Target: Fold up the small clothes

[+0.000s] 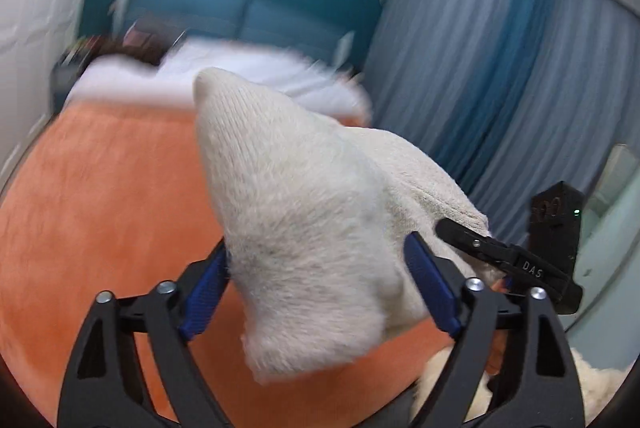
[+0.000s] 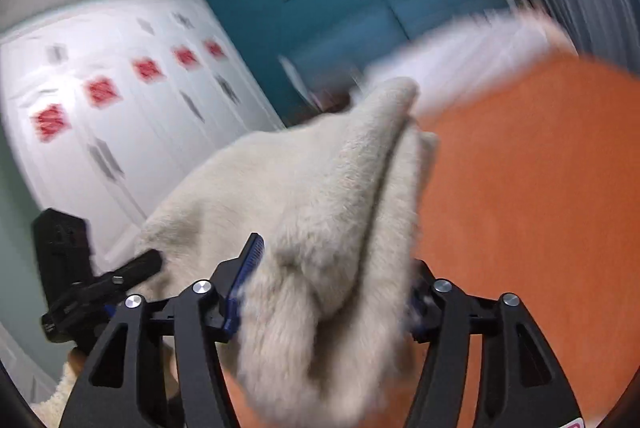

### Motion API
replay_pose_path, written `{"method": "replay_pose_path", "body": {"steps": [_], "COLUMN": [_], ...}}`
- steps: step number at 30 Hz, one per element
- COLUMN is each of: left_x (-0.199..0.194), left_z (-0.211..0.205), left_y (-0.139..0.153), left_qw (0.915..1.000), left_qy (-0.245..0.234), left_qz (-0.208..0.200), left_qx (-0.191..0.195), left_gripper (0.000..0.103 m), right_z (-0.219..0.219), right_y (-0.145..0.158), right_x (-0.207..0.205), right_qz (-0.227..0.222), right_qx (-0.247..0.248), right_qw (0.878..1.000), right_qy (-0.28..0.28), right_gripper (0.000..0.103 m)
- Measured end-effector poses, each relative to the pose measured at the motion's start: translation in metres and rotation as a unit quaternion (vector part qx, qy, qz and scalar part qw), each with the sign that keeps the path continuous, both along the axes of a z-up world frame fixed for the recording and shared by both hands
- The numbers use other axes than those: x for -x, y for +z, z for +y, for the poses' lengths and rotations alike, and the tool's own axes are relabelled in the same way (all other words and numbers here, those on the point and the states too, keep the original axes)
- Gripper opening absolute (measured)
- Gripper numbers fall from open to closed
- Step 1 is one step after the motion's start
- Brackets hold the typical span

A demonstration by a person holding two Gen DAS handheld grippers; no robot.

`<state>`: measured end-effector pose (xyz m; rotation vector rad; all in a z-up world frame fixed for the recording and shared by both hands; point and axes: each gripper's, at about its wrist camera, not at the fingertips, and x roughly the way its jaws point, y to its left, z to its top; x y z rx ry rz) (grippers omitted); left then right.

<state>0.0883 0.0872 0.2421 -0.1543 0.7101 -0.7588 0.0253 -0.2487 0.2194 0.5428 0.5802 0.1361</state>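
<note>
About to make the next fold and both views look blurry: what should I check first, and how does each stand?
1. Left tongs grip on garment: not ok, jaws wide, cloth loose between.
2. Right tongs grip: not ok, same.
3. Garment flat on blanket: not ok, bunched and lifted.
4. Garment's edges located: cannot tell.
5. Views sharp: not ok, blurred.
</note>
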Motion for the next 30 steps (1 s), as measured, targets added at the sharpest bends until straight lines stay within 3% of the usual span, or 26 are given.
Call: {"method": "replay_pose_path", "body": {"steps": [2,4,6,8,9,13,18,19,20,21,22,23,25,27,30], "left_x": [-0.007,-0.002,-0.002,-0.012,-0.023,-0.060,-0.093,-0.098,-0.100,-0.103,-0.104,-0.104,-0.103,-0.102,-0.098], "left_z": [0.017,0.039,0.056,0.062,0.062,0.045,0.015,0.012,0.010,0.009,0.008,0.006,0.004,0.008,0.012], "left_y": [-0.074,-0.117,-0.135,-0.143,-0.143,-0.160,-0.203,-0.212,-0.220,-0.223,-0.219,-0.210,-0.185,-0.153,-0.119], "left_qw": [0.9944,0.9882,0.9848,0.9822,0.9814,0.9728,0.9528,0.9469,0.9413,0.9390,0.9412,0.9480,0.9611,0.9728,0.9811], "left_qy": [0.039,0.053,0.067,0.081,0.086,0.097,0.092,0.093,0.094,0.089,0.091,0.083,0.063,0.052,0.046], "left_qz": [0.081,0.133,0.156,0.169,0.172,0.210,0.289,0.307,0.324,0.330,0.324,0.305,0.266,0.219,0.176], "left_qx": [-0.055,-0.054,-0.037,-0.018,-0.008,0.019,0.010,0.012,0.023,0.037,0.036,0.035,0.038,0.055,0.067], "left_gripper": [0.082,0.082,0.082,0.091,0.092,0.096,0.095,0.094,0.083,0.078,0.071,0.056,0.047,0.047,0.048], "right_z": [-0.004,-0.010,-0.016,-0.023,-0.027,-0.025,-0.008,-0.003,0.003,0.007,0.011,0.015,0.024,0.028,0.027], "right_y": [-0.084,-0.124,-0.136,-0.134,-0.132,-0.138,-0.185,-0.196,-0.204,-0.205,-0.199,-0.188,-0.147,-0.105,-0.069], "right_x": [0.000,0.016,0.024,0.016,0.010,-0.029,-0.079,-0.085,-0.091,-0.094,-0.098,-0.103,-0.110,-0.110,-0.100], "right_qz": [0.118,0.159,0.167,0.165,0.163,0.177,0.248,0.262,0.273,0.273,0.267,0.261,0.206,0.148,0.094], "right_qx": [-0.013,-0.025,-0.031,-0.034,-0.041,-0.059,-0.066,-0.071,-0.075,-0.072,-0.058,-0.038,-0.005,0.012,0.027], "right_qw": [0.993,0.986,0.985,0.984,0.984,0.981,0.965,0.962,0.959,0.959,0.962,0.965,0.979,0.989,0.995], "right_qy": [-0.027,-0.036,-0.045,-0.053,-0.052,-0.048,-0.044,-0.037,-0.028,-0.023,-0.018,-0.015,0.003,0.020,0.025], "right_gripper": [0.060,0.060,0.061,0.076,0.078,0.081,0.082,0.082,0.076,0.069,0.052,0.040,0.035,0.033,0.034]}}
